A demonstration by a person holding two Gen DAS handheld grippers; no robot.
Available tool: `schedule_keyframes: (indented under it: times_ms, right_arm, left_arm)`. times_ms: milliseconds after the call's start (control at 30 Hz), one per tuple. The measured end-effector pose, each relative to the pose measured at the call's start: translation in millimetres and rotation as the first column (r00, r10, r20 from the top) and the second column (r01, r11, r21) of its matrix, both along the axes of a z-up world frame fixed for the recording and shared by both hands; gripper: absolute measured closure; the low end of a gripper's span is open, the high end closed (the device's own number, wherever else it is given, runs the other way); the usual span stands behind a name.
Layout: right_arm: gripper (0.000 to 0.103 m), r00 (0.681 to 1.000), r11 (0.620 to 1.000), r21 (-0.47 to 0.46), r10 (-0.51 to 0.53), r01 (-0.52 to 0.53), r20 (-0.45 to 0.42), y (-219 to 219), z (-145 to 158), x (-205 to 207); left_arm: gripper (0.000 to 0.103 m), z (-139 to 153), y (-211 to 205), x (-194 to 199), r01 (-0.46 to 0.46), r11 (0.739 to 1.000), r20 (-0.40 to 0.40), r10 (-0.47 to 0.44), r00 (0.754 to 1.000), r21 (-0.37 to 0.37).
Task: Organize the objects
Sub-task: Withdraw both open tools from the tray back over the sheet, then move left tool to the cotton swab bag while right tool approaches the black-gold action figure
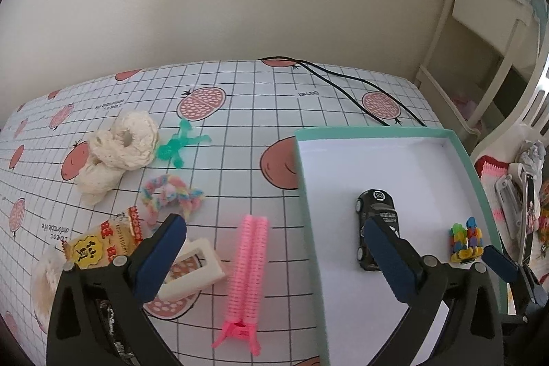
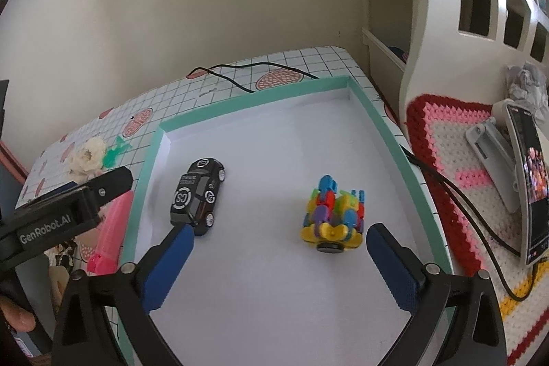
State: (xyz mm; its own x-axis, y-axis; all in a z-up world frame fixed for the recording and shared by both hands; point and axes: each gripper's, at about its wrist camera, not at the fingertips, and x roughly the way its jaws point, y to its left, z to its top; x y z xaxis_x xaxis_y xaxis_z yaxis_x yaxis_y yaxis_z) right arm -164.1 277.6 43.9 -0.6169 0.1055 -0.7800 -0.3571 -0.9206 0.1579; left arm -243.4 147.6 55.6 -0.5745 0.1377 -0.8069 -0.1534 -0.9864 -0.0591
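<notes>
Both grippers hang over the tabletop (image 1: 240, 81) with its grid-and-pomegranate cloth, and neither has hold of anything. The left gripper (image 1: 274, 235) has its blue-padded fingers (image 1: 161, 256) spread wide, one over the loose clutter on the cloth and the other over the near left part of the shallow box (image 1: 459, 153), a white tray with a mint-green rim. The right gripper (image 2: 279, 244) is just as wide open, straddling the near floor of the box (image 2: 254, 102) with nothing between its fingers (image 2: 168, 266). Two things already sit inside the box: a black toy car (image 2: 199, 194) toward the left wall, just beyond the right gripper's left fingertip, and a bundle of multicoloured plastic building pieces (image 2: 334, 215) to the right of it, apart from the car and just ahead of the open gap. Outside on the cloth, a pink hair roller clip (image 1: 248, 266) lies lengthwise just beside the box's left wall. Further left are a white rectangular frame (image 1: 195, 266), partly under the left finger, a yellow and red snack packet (image 1: 103, 239), a pastel rainbow fuzzy hair tie (image 1: 171, 194), a cream knitted scrunchie pile (image 1: 120, 156) and a green plastic figure (image 1: 180, 143) touching its right side. A black cable (image 1: 350, 88) trails across the far end of the cloth. To the right of the tabletop, a phone (image 2: 530, 187) leans in a stand on a crocheted mat (image 2: 446, 160).
</notes>
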Motion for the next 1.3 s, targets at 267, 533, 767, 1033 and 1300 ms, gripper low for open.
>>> schedule_keyframes:
  times_ms: [267, 533, 767, 1033, 1300]
  right_arm:
    - [0.001, 0.999, 0.998, 0.050, 0.032, -0.030, -0.044, -24.1, 21.3, -4.7]
    - [0.001, 0.990, 0.993, 0.061, 0.110, -0.105, -0.086, -71.5, 38.3, -14.7]
    - [0.001, 0.983, 0.985, 0.064, 0.163, -0.158, -0.086, -113.9, 41.5, -20.7]
    - [0.001, 0.973, 0.975, 0.039, 0.219, -0.217, -0.070, -152.5, 37.5, -25.1]
    - [0.001, 0.956, 0.956, 0.049, 0.292, -0.290, -0.034, -192.9, 29.4, -32.6]
  left_arm:
    - [0.000, 16.0, -35.2, 4.9, -0.037, 0.998, -0.013, 0.038, 0.999, 0.042]
    - [0.000, 34.4, -92.6, 16.5, -0.108, 0.992, -0.036, 0.110, 0.993, 0.065]
    - [0.000, 38.1, -139.7, 26.9, -0.165, 0.983, -0.040, 0.169, 0.985, 0.086]
    - [0.000, 30.1, -179.0, 37.1, -0.204, 0.974, -0.003, 0.205, 0.979, 0.099]
    - [0.000, 9.7, -218.8, 39.3, -0.276, 0.955, 0.061, 0.271, 0.961, 0.107]
